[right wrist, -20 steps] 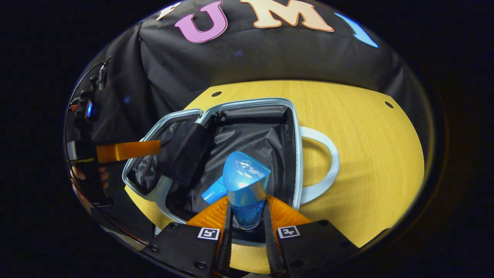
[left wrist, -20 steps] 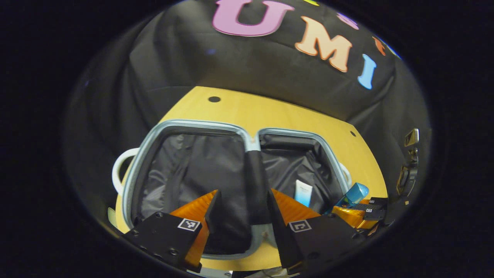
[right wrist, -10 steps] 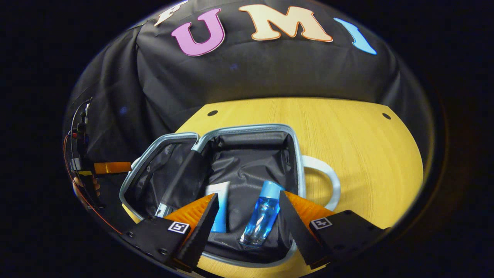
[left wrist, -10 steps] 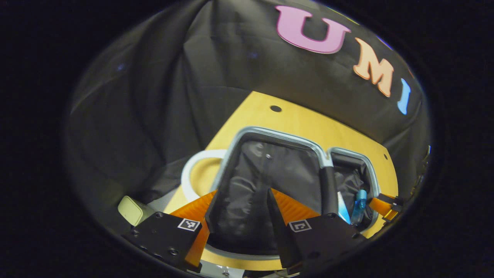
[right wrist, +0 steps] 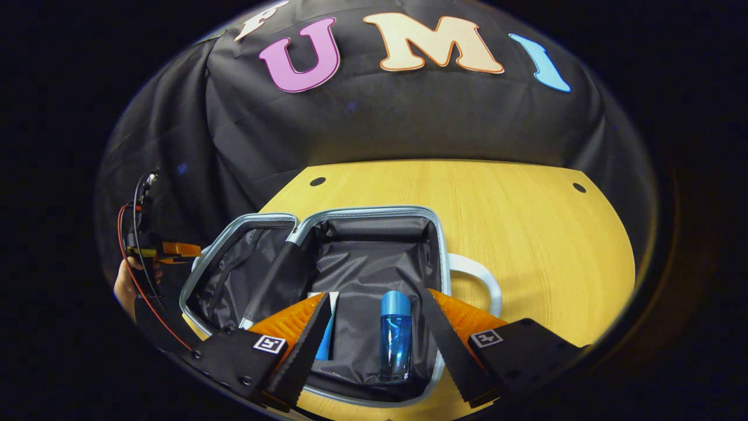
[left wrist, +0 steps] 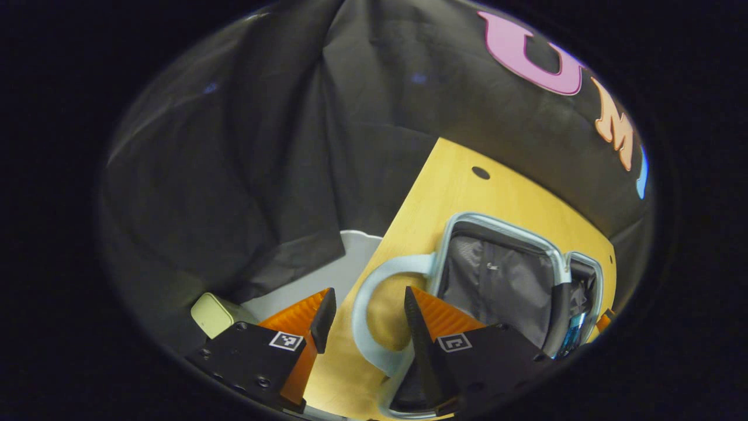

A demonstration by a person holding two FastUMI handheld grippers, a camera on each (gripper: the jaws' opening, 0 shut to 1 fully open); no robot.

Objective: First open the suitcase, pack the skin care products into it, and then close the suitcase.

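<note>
Right gripper view: the suitcase (right wrist: 350,234) is seen lying open on the yellow worktop (right wrist: 526,234), at lower centre of the frame, both halves lined in dark fabric. A blue bottle (right wrist: 395,336) is laid flat in the right half, its long axis running up the frame and its cap towards the top. A white-and-blue tube (right wrist: 325,336) is laid beside it, to the left, partly hidden by a finger (right wrist: 298,345) of the right tongs (right wrist: 371,345). These tongs are held apart above the case, nothing between them. A white handle (right wrist: 485,280) is seen projecting from the case's right edge. At left of the frame the left tongs (right wrist: 169,250) are seen with the hand (right wrist: 125,283) holding them and a red cable (right wrist: 140,298).

Left gripper view: the left tongs (left wrist: 362,318) are spread apart, empty, over the case's other handle (left wrist: 368,327), which lies between the fingers. The open case (left wrist: 502,280) is at lower right, the bottle (left wrist: 575,327) visible at its far edge. A pale box (left wrist: 213,313) is seen at lower left, off the worktop (left wrist: 444,193), beside a grey surface (left wrist: 327,280). Black cloth (left wrist: 263,146) closes the background.
</note>
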